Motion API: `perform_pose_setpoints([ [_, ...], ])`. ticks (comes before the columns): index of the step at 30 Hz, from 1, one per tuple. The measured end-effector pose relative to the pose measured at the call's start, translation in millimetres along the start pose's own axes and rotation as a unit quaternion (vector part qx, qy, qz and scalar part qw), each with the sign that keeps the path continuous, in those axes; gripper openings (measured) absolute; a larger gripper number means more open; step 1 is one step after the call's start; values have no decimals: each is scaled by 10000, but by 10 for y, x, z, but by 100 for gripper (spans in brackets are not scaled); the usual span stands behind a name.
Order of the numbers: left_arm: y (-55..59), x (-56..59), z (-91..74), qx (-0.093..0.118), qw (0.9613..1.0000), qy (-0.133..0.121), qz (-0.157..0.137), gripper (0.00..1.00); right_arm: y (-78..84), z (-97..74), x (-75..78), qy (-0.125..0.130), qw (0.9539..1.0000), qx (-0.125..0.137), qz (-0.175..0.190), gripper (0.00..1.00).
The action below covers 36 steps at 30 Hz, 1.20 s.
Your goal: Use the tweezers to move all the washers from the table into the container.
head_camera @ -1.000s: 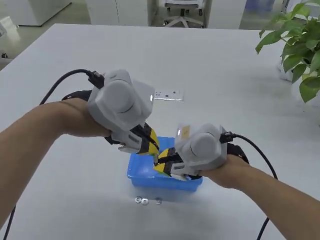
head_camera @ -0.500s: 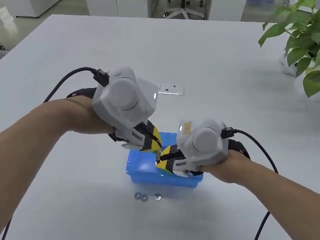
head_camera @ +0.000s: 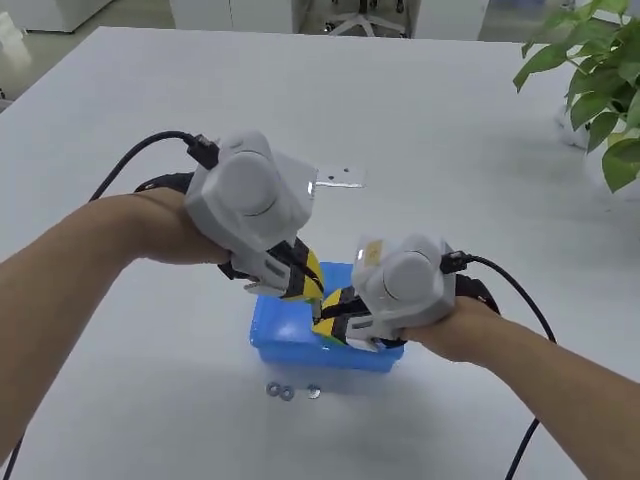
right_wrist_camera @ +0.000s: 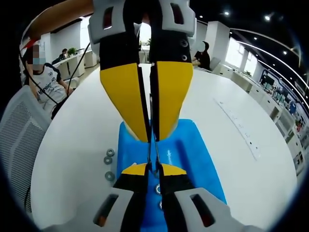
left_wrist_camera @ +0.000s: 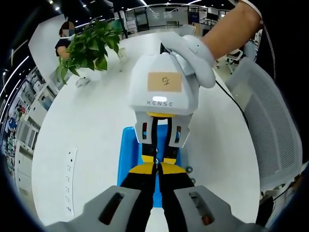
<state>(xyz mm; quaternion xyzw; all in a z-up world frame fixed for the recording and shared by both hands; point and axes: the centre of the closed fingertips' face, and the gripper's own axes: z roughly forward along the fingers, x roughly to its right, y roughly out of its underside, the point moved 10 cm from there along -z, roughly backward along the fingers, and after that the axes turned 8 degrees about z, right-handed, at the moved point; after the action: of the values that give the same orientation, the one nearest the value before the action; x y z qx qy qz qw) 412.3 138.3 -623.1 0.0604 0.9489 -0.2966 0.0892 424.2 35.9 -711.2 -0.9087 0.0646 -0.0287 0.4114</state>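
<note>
The left gripper (head_camera: 306, 286) and the right gripper (head_camera: 326, 322) meet tip to tip just above the blue container (head_camera: 283, 343). The container sits on the white table (head_camera: 450, 150). Both grippers have their jaws squeezed tight. A thin pair of tweezers (right_wrist_camera: 153, 146) runs between the two, and each gripper seems to pinch it. Three small washers (head_camera: 287, 393) lie in a short row on the table, just beside the near wall of the container. In the right gripper view, two more of them seem to lie inside the container.
</note>
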Motion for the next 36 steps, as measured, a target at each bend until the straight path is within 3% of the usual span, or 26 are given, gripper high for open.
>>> perform_pose_setpoints([
  [24,-251,156,-281,99,9998,-152,106,6,-220,-290,-206,118,9990,415,-133,14],
  [36,-320,312,-381,65,9997,-178,162,6,-261,-334,-378,87,9986,389,-337,12],
])
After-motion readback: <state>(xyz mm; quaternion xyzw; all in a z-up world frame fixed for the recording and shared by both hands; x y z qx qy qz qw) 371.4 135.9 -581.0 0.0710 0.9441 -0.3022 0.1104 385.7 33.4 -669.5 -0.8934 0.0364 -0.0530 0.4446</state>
